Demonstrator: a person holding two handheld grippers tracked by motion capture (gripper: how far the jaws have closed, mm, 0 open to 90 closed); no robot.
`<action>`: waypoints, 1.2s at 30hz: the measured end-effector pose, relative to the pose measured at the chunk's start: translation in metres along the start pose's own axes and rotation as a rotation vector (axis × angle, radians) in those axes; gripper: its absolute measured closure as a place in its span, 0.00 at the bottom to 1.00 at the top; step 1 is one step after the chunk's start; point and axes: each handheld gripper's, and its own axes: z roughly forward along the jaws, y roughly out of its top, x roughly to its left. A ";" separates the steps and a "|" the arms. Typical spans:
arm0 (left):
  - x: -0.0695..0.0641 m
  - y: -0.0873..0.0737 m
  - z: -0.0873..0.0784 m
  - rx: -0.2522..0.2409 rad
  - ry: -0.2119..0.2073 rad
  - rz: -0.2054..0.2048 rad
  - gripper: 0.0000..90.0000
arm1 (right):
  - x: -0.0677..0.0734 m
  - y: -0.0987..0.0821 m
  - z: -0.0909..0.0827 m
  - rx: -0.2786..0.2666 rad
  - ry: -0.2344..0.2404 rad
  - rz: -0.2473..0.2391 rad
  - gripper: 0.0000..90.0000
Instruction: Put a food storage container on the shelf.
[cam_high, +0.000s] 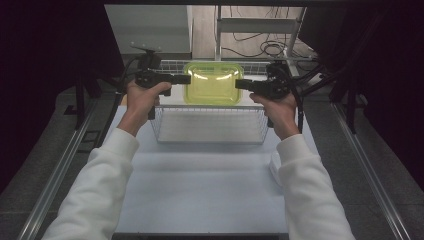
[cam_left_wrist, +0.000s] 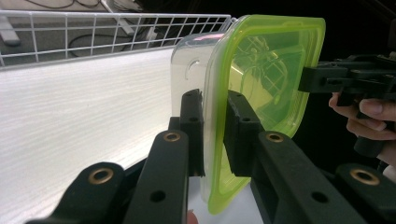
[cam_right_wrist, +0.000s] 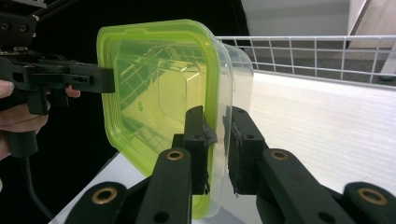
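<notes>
Above the white worktop (cam_high: 210, 190) and wire basket (cam_high: 210, 125), the clear lidded container (cam_high: 213, 83), judged empty, light, thin-walled and slippery, hangs at the far side, left tool (cam_high: 186, 79) and right tool (cam_high: 239, 84) each clamped on its green lid rim, the stiffest hold.

The high view looks forward and down from above the person's side of the white table (cam_high: 200, 190), well back from the work; the left gripper view rides close behind the left gripper (cam_left_wrist: 214, 126), facing right across the scene; the right gripper view sits as close behind the right gripper (cam_right_wrist: 215, 140), facing left; all three share the clear plastic box with the yellow-green lid (cam_high: 213, 82) and the white wire basket (cam_high: 210, 125); each gripper view also catches the opposite gripper beyond the box.
</notes>
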 end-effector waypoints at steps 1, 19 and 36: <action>0.004 0.002 0.002 0.007 -0.005 -0.006 0.88 | -0.002 0.003 0.003 0.005 -0.001 0.001 0.87; 0.029 0.006 0.024 0.095 0.010 -0.089 0.88 | -0.023 0.008 0.027 0.104 -0.011 0.121 0.87; 0.061 0.015 0.047 0.115 -0.030 -0.287 0.86 | -0.052 0.009 0.052 0.112 0.011 0.282 0.84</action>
